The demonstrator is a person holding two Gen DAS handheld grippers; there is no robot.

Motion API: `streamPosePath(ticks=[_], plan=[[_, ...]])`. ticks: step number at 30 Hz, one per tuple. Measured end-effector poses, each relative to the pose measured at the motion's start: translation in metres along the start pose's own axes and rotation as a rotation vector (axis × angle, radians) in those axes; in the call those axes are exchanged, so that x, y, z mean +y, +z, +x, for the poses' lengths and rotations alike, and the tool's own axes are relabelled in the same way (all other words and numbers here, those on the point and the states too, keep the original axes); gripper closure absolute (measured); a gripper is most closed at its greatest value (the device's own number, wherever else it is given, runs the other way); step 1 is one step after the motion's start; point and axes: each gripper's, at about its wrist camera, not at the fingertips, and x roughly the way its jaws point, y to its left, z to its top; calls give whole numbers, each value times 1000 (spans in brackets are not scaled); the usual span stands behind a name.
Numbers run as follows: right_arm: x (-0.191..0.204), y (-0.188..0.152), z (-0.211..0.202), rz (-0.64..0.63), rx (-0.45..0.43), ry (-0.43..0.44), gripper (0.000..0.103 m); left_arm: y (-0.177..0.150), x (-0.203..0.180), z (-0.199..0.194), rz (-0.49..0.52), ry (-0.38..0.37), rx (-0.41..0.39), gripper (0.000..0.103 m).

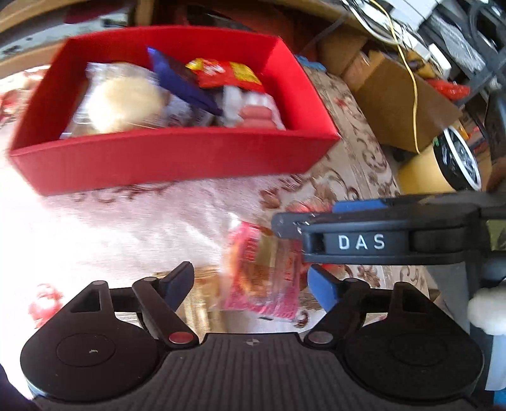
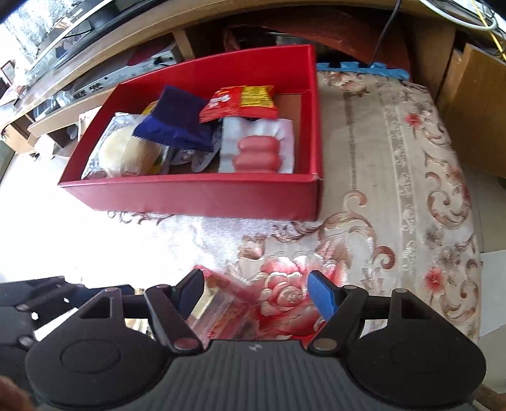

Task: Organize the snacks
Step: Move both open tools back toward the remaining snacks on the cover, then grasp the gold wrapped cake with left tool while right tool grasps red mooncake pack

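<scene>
Pink snack packet [image 1: 262, 275] between the spread-apart left hand-held gripper [image 1: 249, 284] fingers, unclamped.

Both cameras sit just behind their own fingers and look forward and down across a flowered cloth [image 2: 395, 189] toward a red box [image 2: 196, 196]. The left wrist view faces the box's [image 1: 170, 158] long near wall almost square on, from close and somewhat above, so the inside shows; it is blurred. The right gripper [image 1: 373, 243] crosses this view's right edge side-on, just beside the left gripper [image 1: 249, 284]. The right wrist view looks from farther right, with the box up and left of centre and more open cloth on the right. The left gripper [image 2: 38, 309] shows in its lower left corner. Both views share the box, the cloth and the wooden furniture [image 2: 284, 9] behind.
</scene>
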Motion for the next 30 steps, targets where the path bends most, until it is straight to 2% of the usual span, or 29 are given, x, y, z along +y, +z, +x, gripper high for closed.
streamPosePath(ticks=[7,12,21,24,28,30], plan=[[12,-8,10,27,41,47,35,-8,30,-10,-83,67,-16,17],[24,-10,12,23,51,73,35,-13,38,-20,-77,90,-28,17],[36,-21,25,-14,68,30,34,-37,63,-37,-106,94,-23,15],[48,-25,28,-45,59,2,24,-39,68,-32,-123,99,-9,15],[63,-28,37,-99,72,-12,4,-40,67,-29,-117,96,5,17],[68,-26,41,-100,82,-19,2,-41,70,-30,-113,117,7,16]])
